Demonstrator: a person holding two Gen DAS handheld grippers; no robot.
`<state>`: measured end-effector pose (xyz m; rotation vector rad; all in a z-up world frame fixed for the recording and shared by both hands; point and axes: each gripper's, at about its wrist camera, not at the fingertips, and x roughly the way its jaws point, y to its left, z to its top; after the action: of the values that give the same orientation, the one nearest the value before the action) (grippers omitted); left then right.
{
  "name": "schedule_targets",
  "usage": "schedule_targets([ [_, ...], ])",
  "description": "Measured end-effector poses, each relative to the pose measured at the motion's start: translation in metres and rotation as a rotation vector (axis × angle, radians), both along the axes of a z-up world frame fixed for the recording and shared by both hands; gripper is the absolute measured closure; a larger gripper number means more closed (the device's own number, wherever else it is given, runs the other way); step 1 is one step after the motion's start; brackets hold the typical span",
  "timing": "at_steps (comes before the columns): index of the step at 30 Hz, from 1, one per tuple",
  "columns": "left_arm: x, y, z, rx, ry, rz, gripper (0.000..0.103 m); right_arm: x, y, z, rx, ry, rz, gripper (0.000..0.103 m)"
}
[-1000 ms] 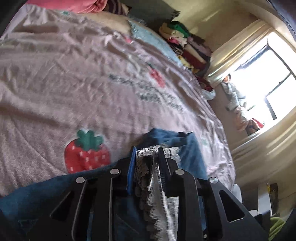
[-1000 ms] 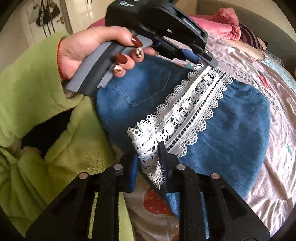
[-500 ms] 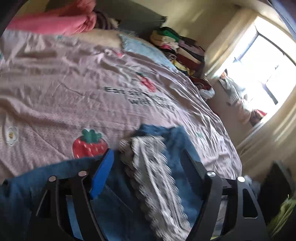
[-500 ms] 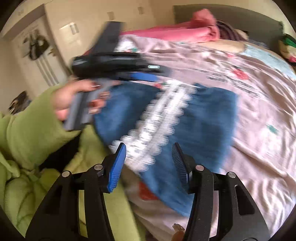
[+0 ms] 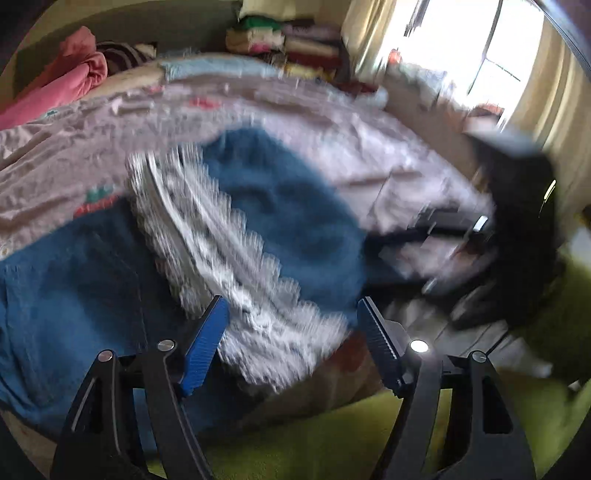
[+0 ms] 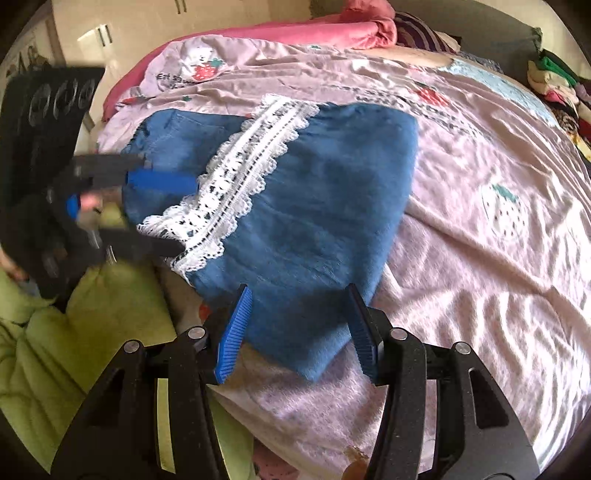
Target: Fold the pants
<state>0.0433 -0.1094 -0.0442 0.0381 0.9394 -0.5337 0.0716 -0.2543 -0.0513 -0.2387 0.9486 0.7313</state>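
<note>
The blue denim pants (image 6: 314, 192) lie folded on the pink bed sheet (image 6: 498, 277), with a white lace hem (image 6: 240, 166) running across them. The pants (image 5: 288, 221) and lace (image 5: 221, 251) are blurred in the left wrist view. My left gripper (image 5: 293, 332) is open and empty, just before the lace edge; it also shows in the right wrist view (image 6: 162, 214) at the lace's near left end. My right gripper (image 6: 299, 328) is open and empty above the near corner of the pants; it appears blurred in the left wrist view (image 5: 480, 236).
A pink blanket (image 6: 314, 26) and pillows lie at the head of the bed. Stacked clothes (image 5: 288, 40) sit by the window. A green padded sleeve (image 6: 74, 332) is at the near left bed edge. White wardrobe doors (image 6: 110, 33) stand at the far left.
Both grippers have let go of the lace hem and opened. The pants now lie on the bed, and both grippers have drawn back toward the near edge.
</note>
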Motion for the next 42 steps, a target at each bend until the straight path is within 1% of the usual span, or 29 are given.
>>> schedule_targets([
  [1,0.001,-0.001,-0.005,0.02,0.009,0.003,0.032,0.0,-0.001,-0.002,-0.01,0.003,-0.008,0.059],
  [2,0.002,0.0,-0.008,0.023,0.012,0.006,0.032,0.002,-0.001,-0.004,-0.018,0.009,-0.015,0.059],
  [4,0.004,0.002,-0.008,0.019,0.015,0.005,0.032,0.004,-0.003,-0.008,-0.027,0.015,-0.031,0.058],
  [7,0.003,0.005,-0.011,0.01,0.014,0.007,0.032,0.007,-0.005,-0.011,-0.014,0.033,-0.043,0.058],
  [10,0.0,0.005,-0.009,0.001,0.015,0.012,0.032,0.006,-0.004,-0.009,-0.018,0.032,-0.04,0.058],
  [12,-0.002,0.008,-0.005,-0.01,0.01,0.024,0.031,0.006,-0.006,-0.003,-0.007,0.034,-0.044,0.058],
  [15,-0.009,0.016,0.012,-0.046,-0.03,0.055,0.031,0.008,-0.01,0.015,0.019,-0.014,-0.055,0.058],
  [18,-0.01,0.027,0.024,-0.089,-0.047,0.088,0.031,0.017,-0.011,0.033,0.048,-0.065,-0.071,0.057],
  [22,-0.013,0.025,0.029,-0.081,-0.074,0.094,0.031,0.038,0.0,0.05,0.075,-0.116,-0.074,0.057],
  [24,-0.014,0.02,0.029,-0.08,-0.077,0.085,0.032,0.051,0.011,0.056,0.085,-0.121,-0.053,0.057],
  [26,-0.013,0.013,0.026,-0.063,-0.07,0.066,0.032,0.066,0.024,0.057,0.068,-0.124,-0.043,0.057],
  [28,-0.012,0.006,0.02,-0.026,-0.064,0.05,0.032,0.081,0.034,0.056,0.063,-0.116,-0.037,0.057],
  [30,-0.007,0.0,0.008,0.014,-0.022,0.049,0.032,0.098,0.045,0.05,0.049,-0.091,-0.04,0.057],
  [32,-0.004,0.0,-0.004,0.033,0.016,0.054,0.032,0.112,0.054,0.042,0.038,-0.072,-0.043,0.057],
  [37,-0.002,0.004,-0.009,0.03,0.025,0.053,0.03,0.143,0.066,0.019,-0.013,-0.012,-0.093,0.057],
  [40,-0.002,0.007,-0.012,0.024,0.028,0.054,0.029,0.153,0.066,0.006,-0.026,0.03,-0.116,0.057],
  [42,-0.001,0.01,-0.013,0.008,0.035,0.059,0.029,0.154,0.068,0.001,-0.031,0.029,-0.113,0.057],
])
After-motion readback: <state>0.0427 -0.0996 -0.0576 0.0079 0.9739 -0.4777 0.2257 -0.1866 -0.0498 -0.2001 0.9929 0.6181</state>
